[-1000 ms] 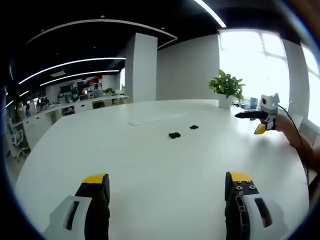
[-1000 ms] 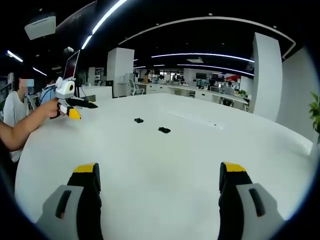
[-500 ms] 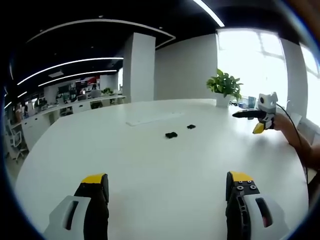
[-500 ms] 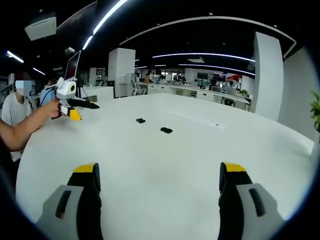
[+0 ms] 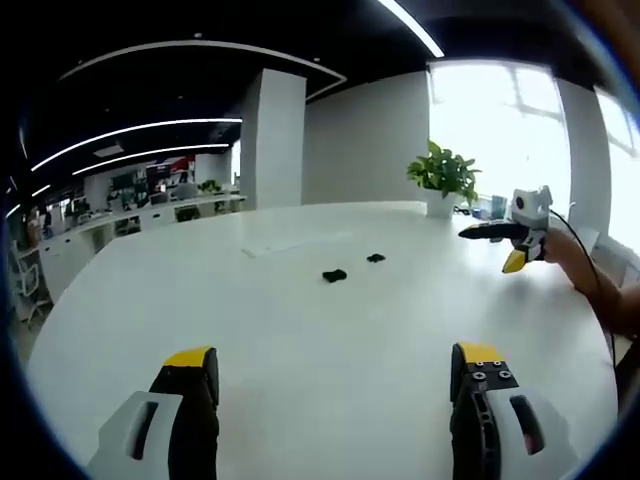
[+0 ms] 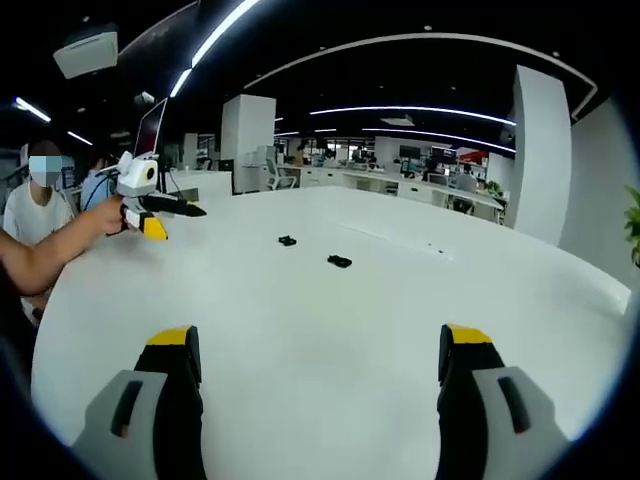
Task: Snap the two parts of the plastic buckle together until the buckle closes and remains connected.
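Observation:
Two small black buckle parts lie apart near the middle of the white table (image 5: 300,340). In the left gripper view they are one part (image 5: 334,275) and another (image 5: 375,258); in the right gripper view, one part (image 6: 288,241) and another (image 6: 340,262). My left gripper (image 5: 334,360) is open and holds nothing, well short of them. My right gripper (image 6: 318,340) is also open with nothing in it, a similar distance away. Each gripper shows in the other's view, held above the table by a hand: the right gripper (image 5: 497,245) and the left gripper (image 6: 168,215).
A potted plant (image 5: 447,172) stands at the table's far edge by bright windows. A flat white strip (image 5: 290,243) lies beyond the buckle parts. A person (image 6: 35,205) sits at the left. White pillars (image 6: 243,140) and office desks lie behind.
Both cameras have swung slightly, so the buckle parts drift left in the left gripper view and right in the right gripper view. The parts still lie apart on the table.

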### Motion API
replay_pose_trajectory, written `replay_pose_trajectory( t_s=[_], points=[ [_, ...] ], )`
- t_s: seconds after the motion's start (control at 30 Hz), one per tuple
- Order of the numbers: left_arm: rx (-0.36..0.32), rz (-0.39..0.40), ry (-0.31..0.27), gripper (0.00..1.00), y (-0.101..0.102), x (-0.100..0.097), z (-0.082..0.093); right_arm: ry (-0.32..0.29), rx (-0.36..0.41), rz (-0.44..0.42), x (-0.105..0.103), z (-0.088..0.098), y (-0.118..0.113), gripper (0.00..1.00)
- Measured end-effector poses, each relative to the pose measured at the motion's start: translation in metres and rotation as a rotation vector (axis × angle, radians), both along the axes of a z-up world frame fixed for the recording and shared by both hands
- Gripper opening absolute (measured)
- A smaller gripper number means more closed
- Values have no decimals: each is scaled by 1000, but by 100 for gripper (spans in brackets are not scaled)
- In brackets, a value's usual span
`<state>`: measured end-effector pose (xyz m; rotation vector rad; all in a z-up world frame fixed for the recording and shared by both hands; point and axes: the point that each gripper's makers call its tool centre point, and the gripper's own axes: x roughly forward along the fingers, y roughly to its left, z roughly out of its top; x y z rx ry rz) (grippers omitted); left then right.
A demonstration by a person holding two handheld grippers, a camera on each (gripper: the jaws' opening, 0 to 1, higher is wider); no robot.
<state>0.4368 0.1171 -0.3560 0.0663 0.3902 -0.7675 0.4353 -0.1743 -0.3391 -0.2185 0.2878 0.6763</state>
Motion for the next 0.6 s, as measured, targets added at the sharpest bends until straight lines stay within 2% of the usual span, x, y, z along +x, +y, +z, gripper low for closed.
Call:
replay_pose_trajectory(
  t_s=[0.4,0.53,0.57,0.6],
  points=[
    [0,-14,17,98,-17,-17,-5,19,22,-4,3,-5,2,100],
    [-3,-21,6,97,-23,-22,-4,21,22,-3,5,-6,4,100],
    [-4,-21,11,97,-19,-9,-4,21,23,-2,7,-7,5,100],
    [-1,-19,7,97,-17,-5,-3,22,24,0,8,-7,6,100]
  ],
)
